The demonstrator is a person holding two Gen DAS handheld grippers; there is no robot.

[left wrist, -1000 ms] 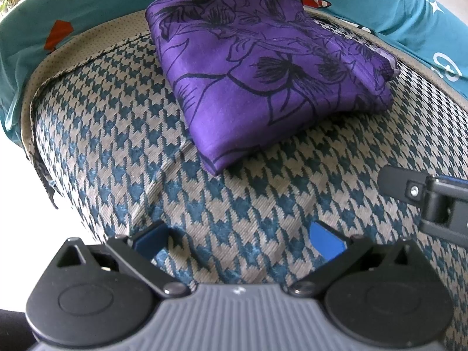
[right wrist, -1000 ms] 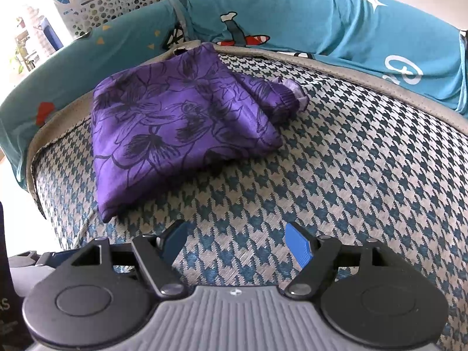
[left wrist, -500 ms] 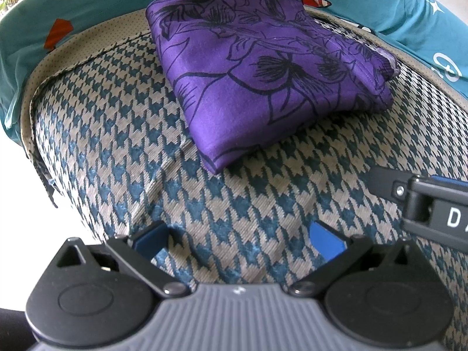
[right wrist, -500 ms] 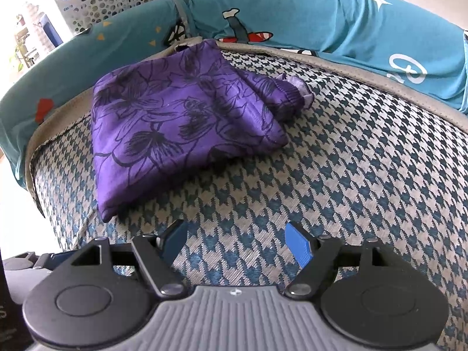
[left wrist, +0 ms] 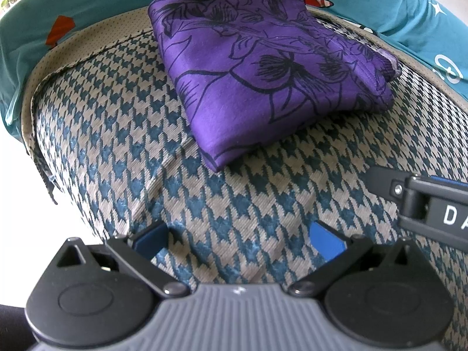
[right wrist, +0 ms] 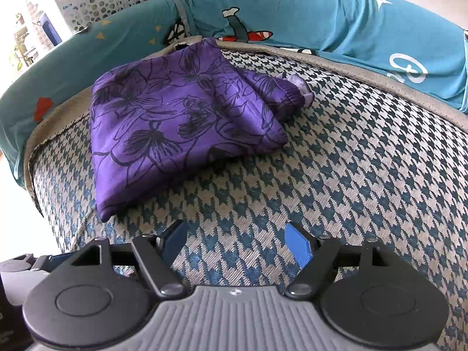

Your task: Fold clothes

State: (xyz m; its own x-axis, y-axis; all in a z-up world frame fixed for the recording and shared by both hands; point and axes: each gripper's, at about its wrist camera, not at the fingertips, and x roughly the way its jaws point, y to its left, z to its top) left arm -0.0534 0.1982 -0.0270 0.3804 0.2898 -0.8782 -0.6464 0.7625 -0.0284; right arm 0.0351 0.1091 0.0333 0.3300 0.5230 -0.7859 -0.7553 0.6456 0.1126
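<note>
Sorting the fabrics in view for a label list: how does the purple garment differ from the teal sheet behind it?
The purple garment is folded into a compact bundle; the teal sheet is spread along the back edge. The garment has black flower outlines, the sheet cartoon figures and stars. The garment lies on the houndstooth cushion; the sheet lies beyond it. Both are printed cloth.

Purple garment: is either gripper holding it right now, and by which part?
Neither. The purple garment lies folded on the houndstooth cushion; the left gripper and right gripper are open with nothing between their jaws.

left gripper [left wrist: 238,238]: black linkage arms, blue pads, grey ribbed body, round black discs | right gripper [right wrist: 236,241]: same build, white lettering on side
</note>
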